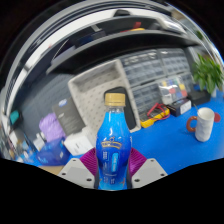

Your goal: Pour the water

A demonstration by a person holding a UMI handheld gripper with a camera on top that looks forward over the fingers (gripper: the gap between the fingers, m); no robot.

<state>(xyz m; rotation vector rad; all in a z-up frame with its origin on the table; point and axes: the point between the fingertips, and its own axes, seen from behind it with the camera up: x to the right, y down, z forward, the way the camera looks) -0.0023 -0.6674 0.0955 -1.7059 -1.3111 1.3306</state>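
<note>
Tongs (113, 168) clamped on the bottle (114, 150), purple pads (88, 160) pressed on both sides of it. Bottle upright, blue label, cap (115, 99) on. Beyond the tongs to the right: white mug (203, 123) on the blue counter (170, 142), well apart from the bottle. Left of the tongs: white box (79, 144) and a purple thing, can't tell what. Far back: grey shelving (140, 85), plant (209, 72). Progress: grab looks done; no tilt yet, no water poured. Left: carry to the mug, deal with the cap, pour.
</note>
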